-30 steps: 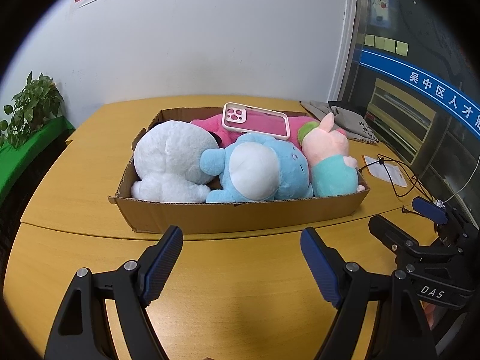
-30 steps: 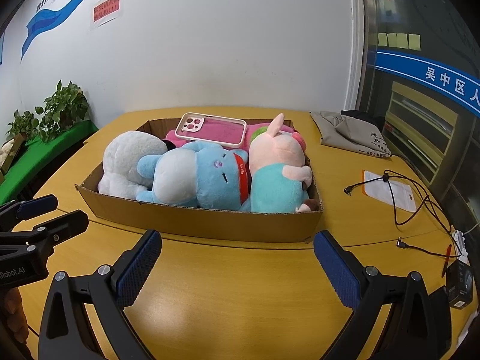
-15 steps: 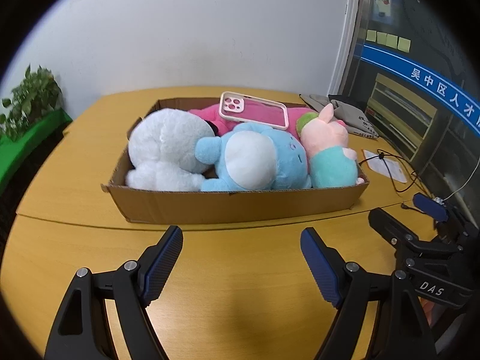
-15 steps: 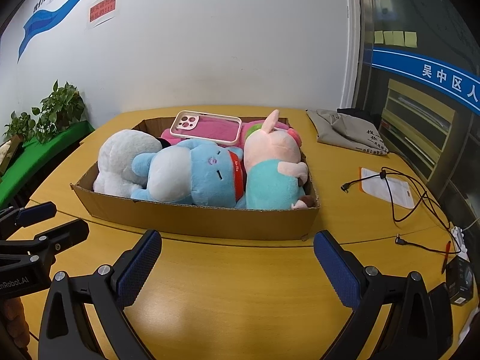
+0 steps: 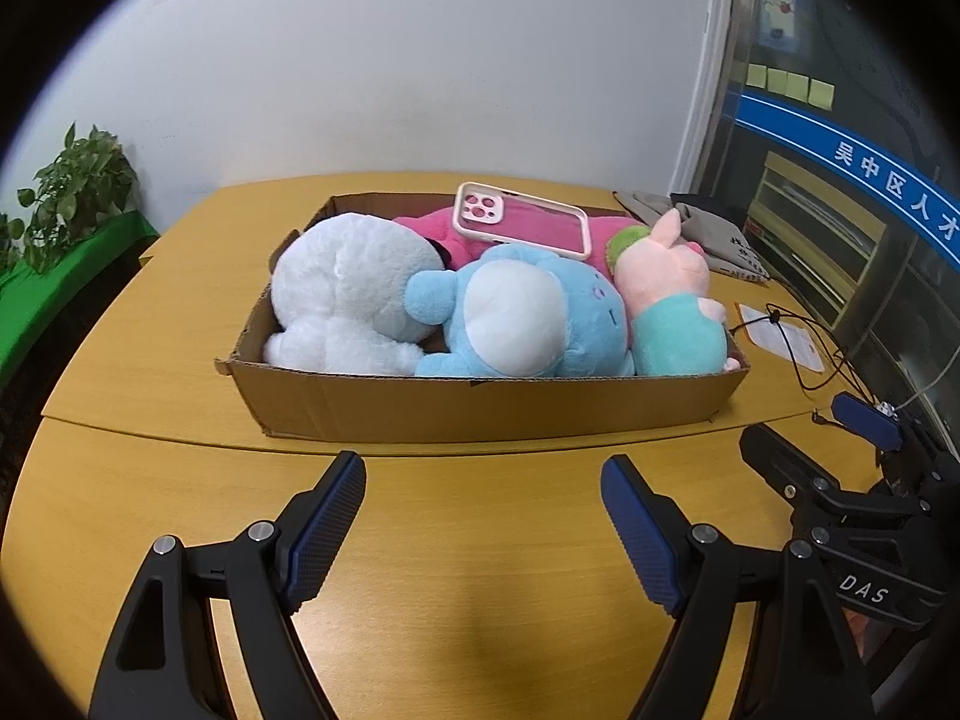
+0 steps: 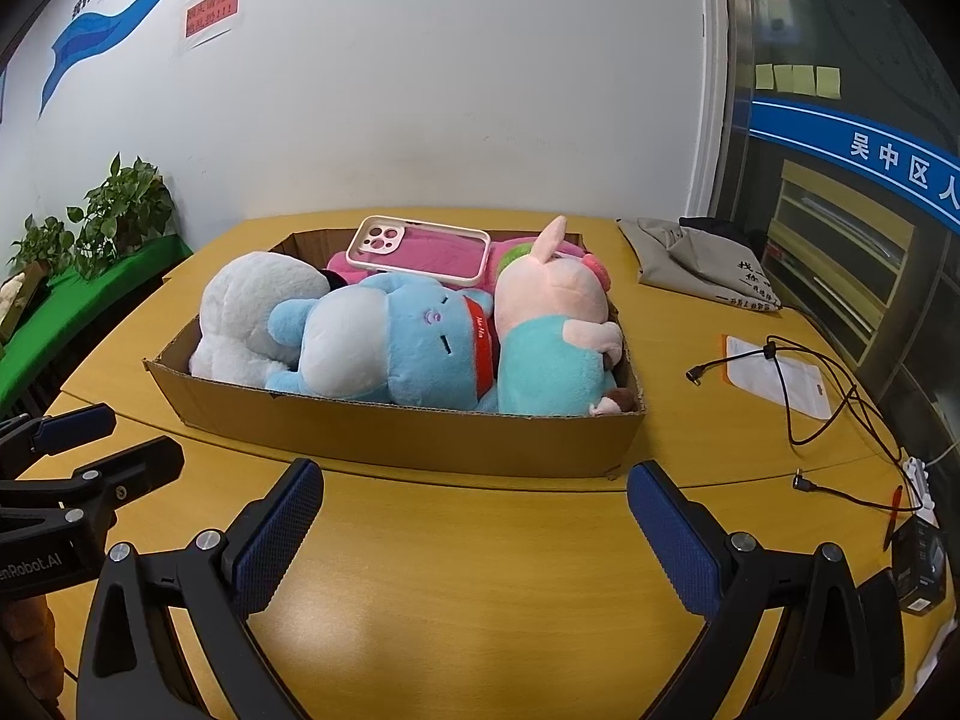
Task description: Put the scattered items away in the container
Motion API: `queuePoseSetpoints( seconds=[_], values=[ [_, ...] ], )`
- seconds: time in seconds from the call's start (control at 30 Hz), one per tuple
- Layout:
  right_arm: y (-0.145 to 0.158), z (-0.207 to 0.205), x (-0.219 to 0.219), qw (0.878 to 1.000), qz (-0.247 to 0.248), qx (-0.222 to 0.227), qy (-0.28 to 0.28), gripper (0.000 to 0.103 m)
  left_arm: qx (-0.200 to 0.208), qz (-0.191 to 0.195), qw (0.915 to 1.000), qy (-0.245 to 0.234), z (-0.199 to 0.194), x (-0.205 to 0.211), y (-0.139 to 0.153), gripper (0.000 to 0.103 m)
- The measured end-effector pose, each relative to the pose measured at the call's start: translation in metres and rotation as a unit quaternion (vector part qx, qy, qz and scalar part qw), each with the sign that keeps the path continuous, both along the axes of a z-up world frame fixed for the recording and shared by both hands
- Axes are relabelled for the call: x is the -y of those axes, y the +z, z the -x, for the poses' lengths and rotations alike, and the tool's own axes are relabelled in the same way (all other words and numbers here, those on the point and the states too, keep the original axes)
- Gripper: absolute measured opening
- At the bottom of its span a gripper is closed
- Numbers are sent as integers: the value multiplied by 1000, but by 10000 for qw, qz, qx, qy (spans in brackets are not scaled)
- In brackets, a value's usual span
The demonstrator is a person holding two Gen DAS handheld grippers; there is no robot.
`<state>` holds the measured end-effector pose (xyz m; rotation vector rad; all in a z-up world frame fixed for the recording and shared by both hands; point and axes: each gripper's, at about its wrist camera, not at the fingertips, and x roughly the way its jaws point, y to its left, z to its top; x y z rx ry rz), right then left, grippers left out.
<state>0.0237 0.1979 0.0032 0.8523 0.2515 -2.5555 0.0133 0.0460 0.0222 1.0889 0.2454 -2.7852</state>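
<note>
A shallow cardboard box (image 5: pixel 480 411) (image 6: pixel 420 435) sits on the wooden table. It holds a white plush (image 5: pixel 342 294) (image 6: pixel 246 312), a blue plush (image 5: pixel 528 312) (image 6: pixel 390 348), a pink and teal plush (image 5: pixel 672 300) (image 6: pixel 552 330) and a magenta plush (image 5: pixel 540 234) at the back. A pink phone case (image 5: pixel 522 219) (image 6: pixel 420 249) lies on top. My left gripper (image 5: pixel 483 516) is open and empty, in front of the box. My right gripper (image 6: pixel 474 522) is open and empty, in front of the box too.
A grey cloth bag (image 6: pixel 702 264) lies at the back right. A black cable (image 6: pixel 810 390) and a white packet (image 6: pixel 774 378) lie on the table's right side. A small black box (image 6: pixel 918 564) is near the right edge. Potted plants (image 6: pixel 114 210) stand left.
Both grippers have pulled back a little and tilted down, so the box sits slightly farther and lower in view. The jaws stay open. Nothing in the box moved.
</note>
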Motion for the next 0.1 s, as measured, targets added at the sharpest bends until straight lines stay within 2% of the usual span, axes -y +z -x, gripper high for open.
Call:
queuePoseSetpoints(
  seconds=[0.1],
  values=[
    [0,-1,0,10000,-13,0,0,103,24,-18,10000,-30,0,1,-1,81]
  ],
)
